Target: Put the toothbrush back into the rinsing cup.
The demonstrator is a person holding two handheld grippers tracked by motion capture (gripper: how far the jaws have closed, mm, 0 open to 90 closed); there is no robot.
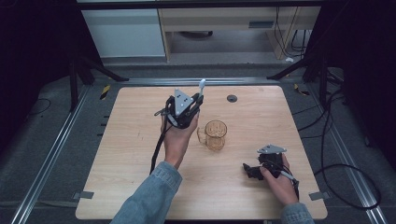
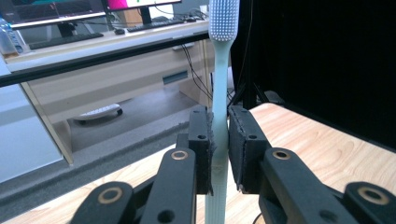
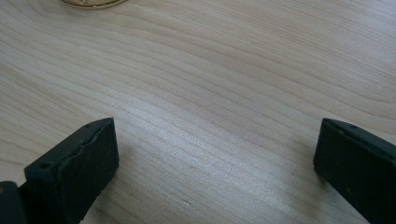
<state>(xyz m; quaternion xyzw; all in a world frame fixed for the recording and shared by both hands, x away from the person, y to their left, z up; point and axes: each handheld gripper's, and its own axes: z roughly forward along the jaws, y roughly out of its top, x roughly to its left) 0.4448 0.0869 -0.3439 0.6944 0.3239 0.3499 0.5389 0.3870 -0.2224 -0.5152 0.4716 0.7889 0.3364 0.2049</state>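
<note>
My left gripper [image 1: 198, 100] is raised above the table's middle, shut on a pale toothbrush [image 1: 202, 85] whose bristled head points up and away. In the left gripper view the toothbrush [image 2: 219, 84] stands upright, its handle pinched between the two black pads [image 2: 203, 149]. An amber glass mug [image 1: 215, 135] with a handle on its left stands on the table just right of the left hand. My right gripper [image 1: 247, 171] lies low near the table's front right, its jaws wide apart over bare wood [image 3: 215, 112], nothing between them.
The wooden table [image 1: 130, 154] has a dark round grommet [image 1: 232, 98] near its far edge. Metal rails and black cables run along both sides. A desk with monitors and a keyboard [image 2: 65, 39] stands beyond the table.
</note>
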